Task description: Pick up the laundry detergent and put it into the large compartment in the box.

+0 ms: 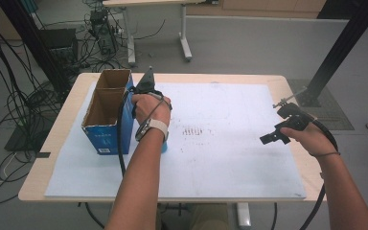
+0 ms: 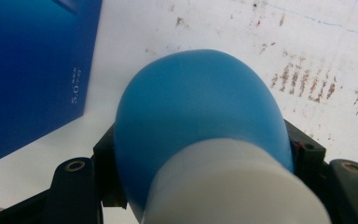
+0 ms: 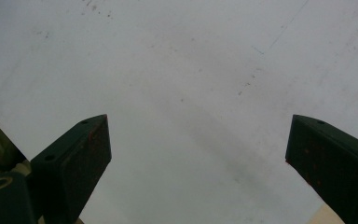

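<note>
Both forearms are bare, without sleeves. The left wrist wears a watch (image 1: 151, 127) with a pale band. The grippers (image 1: 146, 86) are black, with black cables (image 1: 120, 139) and round screw holes (image 2: 76, 165).

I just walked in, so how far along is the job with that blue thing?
Done: left hand-held gripper is shut on the blue and white rounded object. In hand: it's held beside the open blue cardboard box. Left, likely: placing it inside. Right hand-held gripper is open.
</note>
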